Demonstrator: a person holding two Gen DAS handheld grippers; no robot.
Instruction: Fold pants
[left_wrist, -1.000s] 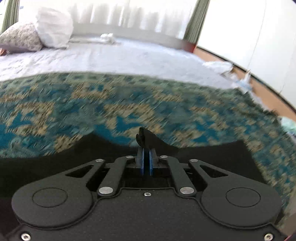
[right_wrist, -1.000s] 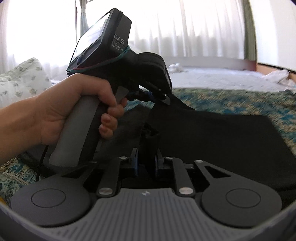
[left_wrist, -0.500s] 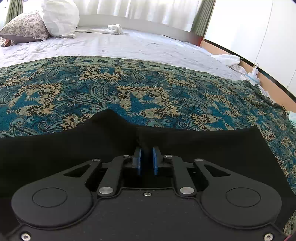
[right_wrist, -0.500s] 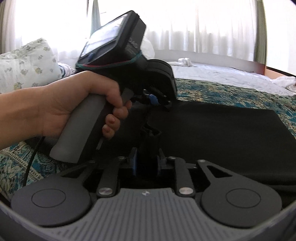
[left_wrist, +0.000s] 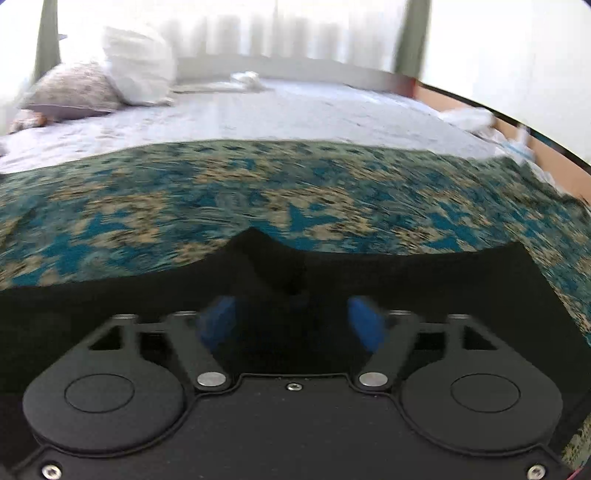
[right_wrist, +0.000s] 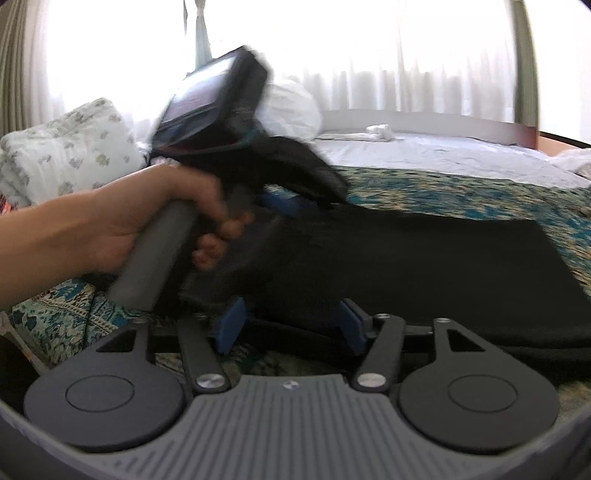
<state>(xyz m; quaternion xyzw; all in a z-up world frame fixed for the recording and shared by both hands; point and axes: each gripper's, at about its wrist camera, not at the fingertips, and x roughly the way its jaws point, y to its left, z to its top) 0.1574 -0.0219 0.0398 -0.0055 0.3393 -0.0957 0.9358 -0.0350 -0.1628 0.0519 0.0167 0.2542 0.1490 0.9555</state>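
Black pants (left_wrist: 406, 280) lie folded flat on a teal patterned blanket (left_wrist: 295, 192). My left gripper (left_wrist: 291, 321) hovers over their near part with its jaws opening. The blue pads (left_wrist: 218, 321) stand wide apart and the cloth under them is not pinched; a small peak of fabric (left_wrist: 255, 240) sticks up ahead. My right gripper (right_wrist: 291, 326) sits at the near edge of the pants (right_wrist: 424, 266), its jaws also opening, and the pads (right_wrist: 231, 328) are clear of the cloth. A hand (right_wrist: 140, 221) holds the left gripper's grey handle (right_wrist: 147, 266), which is blurred.
The blanket covers the near half of a bed with a white sheet (left_wrist: 277, 114). Two pillows (left_wrist: 136, 70) (left_wrist: 70, 88) lie at the far left. White items (left_wrist: 469, 118) sit on the floor past the bed's right edge. Bright curtains (right_wrist: 406, 55) fill the back.
Both grippers were pinching black fabric a second ago; both sets of jaws now stand wide apart and the cloth has dropped flat. The left gripper has drawn back from the pants.
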